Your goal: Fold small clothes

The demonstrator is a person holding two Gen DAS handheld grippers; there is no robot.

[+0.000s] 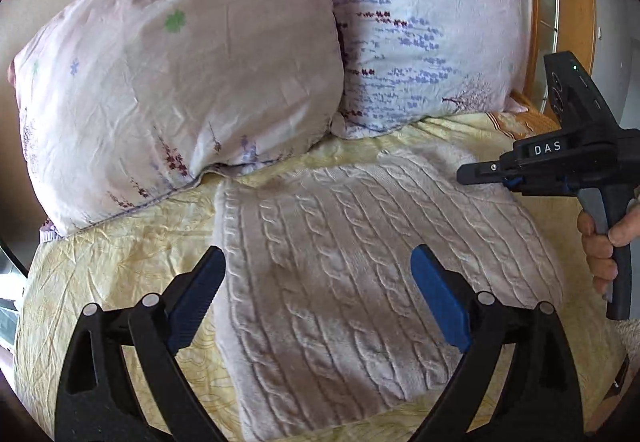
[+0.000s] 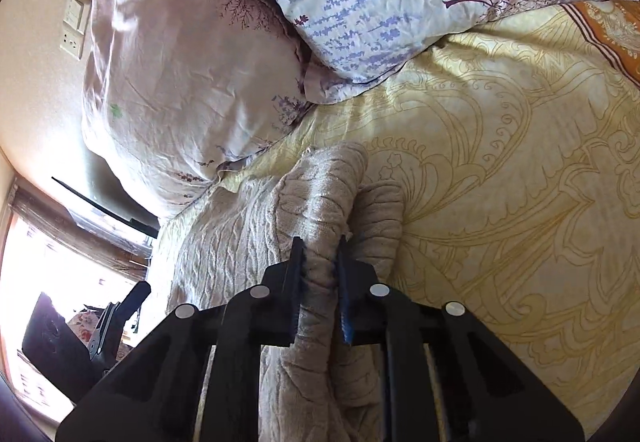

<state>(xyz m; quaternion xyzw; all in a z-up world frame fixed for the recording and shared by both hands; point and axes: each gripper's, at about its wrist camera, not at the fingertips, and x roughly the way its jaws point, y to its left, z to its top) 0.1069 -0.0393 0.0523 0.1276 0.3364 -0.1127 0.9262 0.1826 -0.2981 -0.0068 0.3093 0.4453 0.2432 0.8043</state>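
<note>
The white knitted sweater [image 1: 340, 274] lies flat on the yellow bed sheet [image 1: 120, 262], just below two pillows [image 1: 180, 81]. The left tongs [image 1: 318, 288] point down over it, spread wide apart with nothing between them. The right tongs [image 2: 320, 282] tilt down, clamped on a bunched fold of the sweater.

Left wrist view: looks forward and down along own fingers, close above cable-knit sweater [image 1: 340, 262], pillows [image 1: 180, 81] in upper frame. Right wrist view: rolled sideways, very close to sweater [image 2: 320, 201], wall at left. Shared: sweater, both pillows [image 2: 180, 81], yellow bedsheet [image 2: 500, 181].
</note>
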